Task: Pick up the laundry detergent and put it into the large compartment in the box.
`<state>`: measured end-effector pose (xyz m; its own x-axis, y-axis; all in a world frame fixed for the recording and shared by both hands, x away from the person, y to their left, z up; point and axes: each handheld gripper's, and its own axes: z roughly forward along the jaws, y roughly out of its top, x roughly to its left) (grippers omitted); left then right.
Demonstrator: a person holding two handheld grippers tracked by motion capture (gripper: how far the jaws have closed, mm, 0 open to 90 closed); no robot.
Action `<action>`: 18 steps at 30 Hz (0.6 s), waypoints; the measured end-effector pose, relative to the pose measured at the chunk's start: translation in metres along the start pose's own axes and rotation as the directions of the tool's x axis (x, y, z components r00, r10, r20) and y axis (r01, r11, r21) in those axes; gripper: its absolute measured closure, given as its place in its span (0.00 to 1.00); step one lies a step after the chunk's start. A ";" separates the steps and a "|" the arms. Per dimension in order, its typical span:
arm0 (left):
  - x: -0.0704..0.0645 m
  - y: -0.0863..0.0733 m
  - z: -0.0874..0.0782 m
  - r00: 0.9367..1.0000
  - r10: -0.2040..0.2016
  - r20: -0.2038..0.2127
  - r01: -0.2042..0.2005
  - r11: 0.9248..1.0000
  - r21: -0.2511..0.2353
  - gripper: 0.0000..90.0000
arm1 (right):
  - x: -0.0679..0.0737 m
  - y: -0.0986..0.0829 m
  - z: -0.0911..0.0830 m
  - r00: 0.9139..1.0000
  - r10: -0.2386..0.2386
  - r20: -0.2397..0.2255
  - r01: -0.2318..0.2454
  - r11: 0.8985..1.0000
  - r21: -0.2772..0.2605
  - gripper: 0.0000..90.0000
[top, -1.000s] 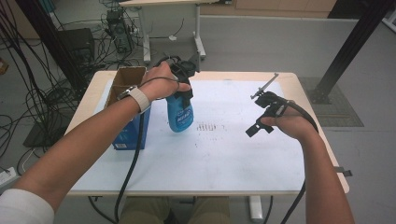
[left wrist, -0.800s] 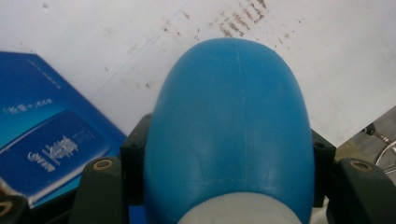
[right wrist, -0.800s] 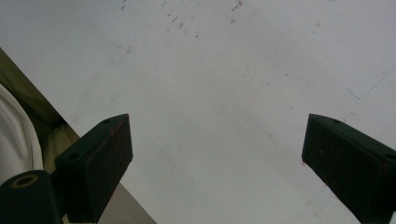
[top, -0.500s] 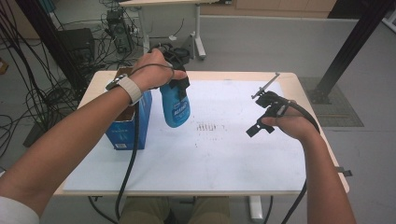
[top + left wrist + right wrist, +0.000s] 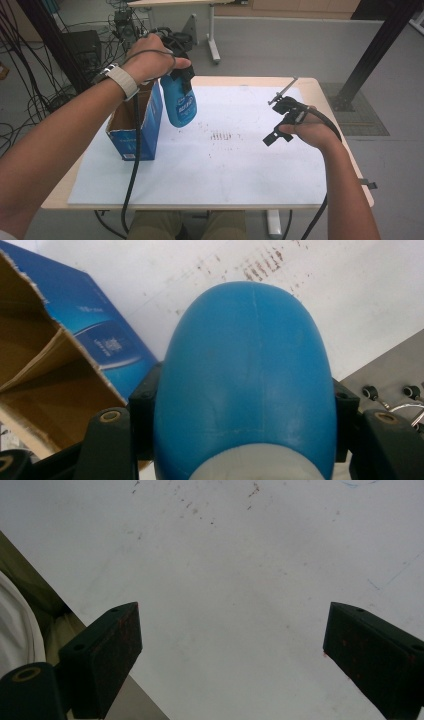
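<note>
Cardboard box [image 5: 134, 127] stands open-topped at the bench's [image 5: 200, 185] nine o'clock; the blue bottle [image 5: 179, 100], long axis near upright, hangs clamped in the left tongs [image 5: 176, 75] just past its three o'clock wall; right tongs [image 5: 280, 122] gape empty, well apart
</note>
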<state>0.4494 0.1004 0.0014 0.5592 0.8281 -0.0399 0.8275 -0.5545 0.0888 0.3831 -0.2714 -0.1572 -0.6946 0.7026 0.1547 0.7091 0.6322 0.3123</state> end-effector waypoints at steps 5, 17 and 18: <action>0.004 -0.006 -0.014 1.000 -0.024 -0.001 0.024 1.000 -0.004 0.43 | 0.002 0.003 -0.001 1.000 -0.012 0.001 0.012 1.000 -0.002 0.09; 0.017 -0.019 -0.042 0.993 -0.114 0.009 0.115 0.993 -0.020 0.43 | 0.005 0.008 -0.001 1.000 -0.025 0.001 0.025 1.000 -0.006 0.09; 0.019 -0.020 -0.044 0.992 -0.126 0.010 0.127 0.992 -0.024 0.43 | 0.006 0.009 -0.002 1.000 -0.026 0.000 0.026 1.000 -0.007 0.09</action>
<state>0.4409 0.1305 0.0424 0.4506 0.8907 -0.0604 0.8901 -0.4431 0.1064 0.3851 -0.2626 -0.1523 -0.7124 0.6863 0.1463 0.6902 0.6476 0.3230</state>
